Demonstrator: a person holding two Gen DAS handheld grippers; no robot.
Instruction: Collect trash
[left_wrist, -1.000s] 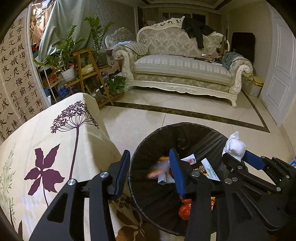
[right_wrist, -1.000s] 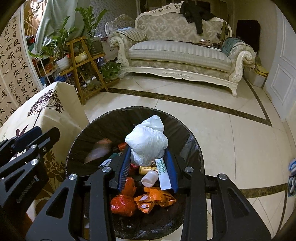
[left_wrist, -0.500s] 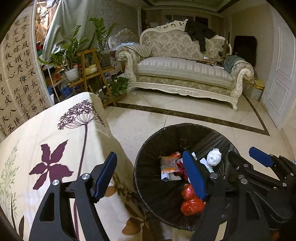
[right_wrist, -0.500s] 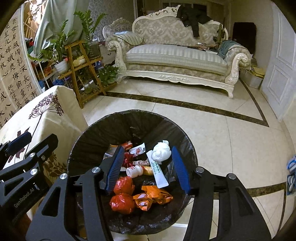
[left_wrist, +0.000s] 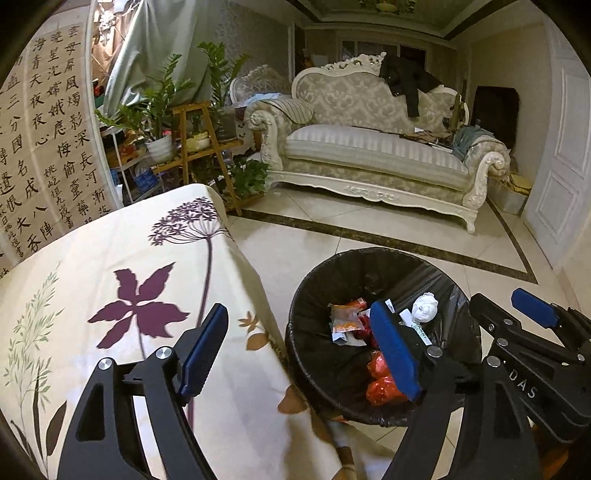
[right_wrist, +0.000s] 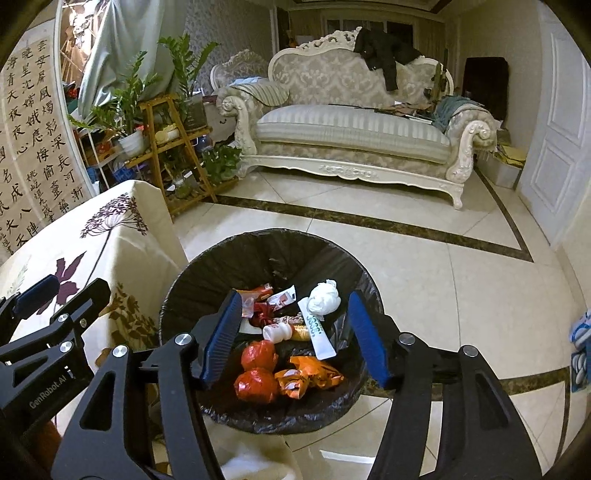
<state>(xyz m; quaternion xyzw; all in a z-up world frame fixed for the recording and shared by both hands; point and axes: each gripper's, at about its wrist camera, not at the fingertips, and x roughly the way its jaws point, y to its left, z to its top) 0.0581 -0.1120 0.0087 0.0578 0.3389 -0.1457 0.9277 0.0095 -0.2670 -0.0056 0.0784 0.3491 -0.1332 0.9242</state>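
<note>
A round bin with a black liner (right_wrist: 207, 273) stands on the tiled floor beside the table; it also shows in the left wrist view (left_wrist: 436, 269). Inside lie a white crumpled wad (right_wrist: 324, 300), red balls (right_wrist: 256, 385), orange wrappers (right_wrist: 308, 377), a small white bottle (right_wrist: 277, 331) and a white tube (right_wrist: 318, 330). My right gripper (right_wrist: 295, 338) is open and empty above the bin. My left gripper (left_wrist: 299, 350) is open and empty, one finger over the tablecloth, the other over the bin's left side. The wad (left_wrist: 424, 307) also shows in the left wrist view.
A table under a cream cloth with purple flowers (left_wrist: 110, 280) stands left of the bin. A pale sofa (right_wrist: 351, 133) is across the floor. A wooden plant stand (right_wrist: 170, 147) is at the back left. A white door (right_wrist: 557, 147) is on the right.
My right gripper opened and the white wad fell into the bin. An orange wrapper that was falling has settled inside. My left gripper opened wider and shifted left over the table.
</note>
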